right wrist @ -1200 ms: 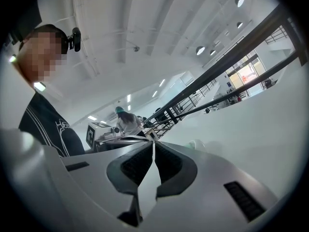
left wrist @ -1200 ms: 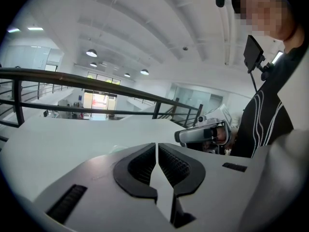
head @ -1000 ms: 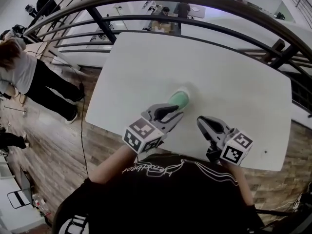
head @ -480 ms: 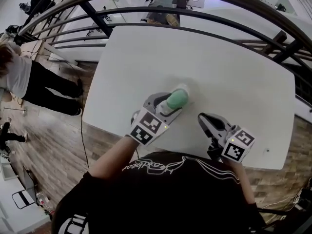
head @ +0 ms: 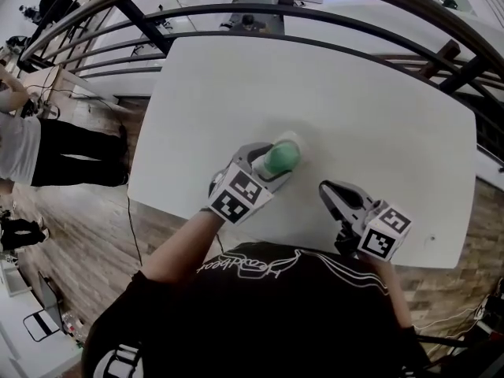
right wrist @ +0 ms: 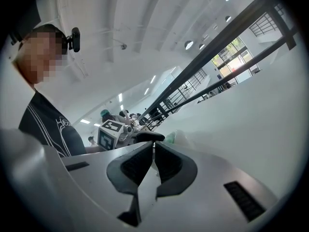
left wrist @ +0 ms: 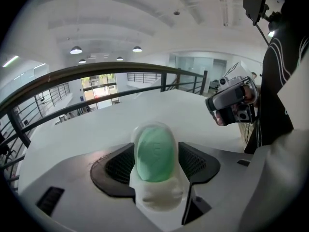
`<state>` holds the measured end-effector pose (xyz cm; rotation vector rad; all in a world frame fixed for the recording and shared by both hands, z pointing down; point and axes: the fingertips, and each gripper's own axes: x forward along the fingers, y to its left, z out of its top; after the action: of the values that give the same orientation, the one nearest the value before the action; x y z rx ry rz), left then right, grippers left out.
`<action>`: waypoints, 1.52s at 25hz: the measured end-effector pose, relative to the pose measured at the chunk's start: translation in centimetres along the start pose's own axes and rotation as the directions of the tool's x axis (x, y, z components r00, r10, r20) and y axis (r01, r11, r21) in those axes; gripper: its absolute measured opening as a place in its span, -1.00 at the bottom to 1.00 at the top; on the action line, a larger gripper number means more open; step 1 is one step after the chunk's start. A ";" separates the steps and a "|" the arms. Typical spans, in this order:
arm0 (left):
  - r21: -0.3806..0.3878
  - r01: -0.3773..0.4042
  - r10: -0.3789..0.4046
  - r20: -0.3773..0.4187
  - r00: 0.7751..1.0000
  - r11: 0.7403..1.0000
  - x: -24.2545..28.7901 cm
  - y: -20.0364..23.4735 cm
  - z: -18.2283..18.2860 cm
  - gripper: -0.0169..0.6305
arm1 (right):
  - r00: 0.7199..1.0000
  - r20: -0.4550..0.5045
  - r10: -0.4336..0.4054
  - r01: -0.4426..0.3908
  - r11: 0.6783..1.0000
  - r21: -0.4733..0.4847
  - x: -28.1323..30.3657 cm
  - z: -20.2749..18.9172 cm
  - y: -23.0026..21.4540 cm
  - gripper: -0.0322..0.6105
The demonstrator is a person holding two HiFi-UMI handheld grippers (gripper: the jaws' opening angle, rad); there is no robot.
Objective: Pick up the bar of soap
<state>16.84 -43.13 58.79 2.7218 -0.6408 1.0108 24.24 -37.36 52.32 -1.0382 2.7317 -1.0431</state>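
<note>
White table [head: 354, 93] by the railing [left wrist: 96, 72] is holding green soap [head: 281, 156]; your left gripper [left wrist: 155, 166], moved forward, is opening around it; right gripper [head: 327, 192] closed.

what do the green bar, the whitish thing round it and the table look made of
Green bar: opaque, waxy, matte solid with a faint moulded stamp, so likely soap.
Whitish holder around it: cloudy and translucent, probably thin plastic, though a wrapper cannot be ruled out.
Tabletop: smooth, matte white, seamless; laminate or painted board, unclear which.
</note>
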 end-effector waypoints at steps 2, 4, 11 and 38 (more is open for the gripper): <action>0.010 0.000 0.000 -0.014 1.000 1.000 0.3 0.1 -0.2 -0.09 | 1.000 -0.001 0.003 -0.003 1.000 0.001 0.0 -0.1 0.1 -0.84; 0.009 0.004 -0.003 -0.033 0.999 1.000 0.5 0.1 -0.7 -0.09 | 1.000 -0.001 0.003 -0.003 1.000 0.003 0.0 -0.2 0.1 -0.84; 0.032 0.013 -0.011 -0.053 0.999 0.999 1.0 0.3 -0.9 -0.09 | 1.000 0.002 -0.009 0.009 1.000 0.016 0.0 -0.4 -0.2 -0.84; 0.051 -0.010 0.013 -0.074 0.997 0.999 1.1 0.4 -1.1 -0.14 | 1.000 -0.005 -0.025 0.025 0.999 0.028 -0.2 -1.0 -0.7 -0.84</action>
<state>16.78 -43.53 60.30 2.7111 -0.6273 1.1403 24.50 -37.06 53.48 -1.0694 2.7060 -1.0859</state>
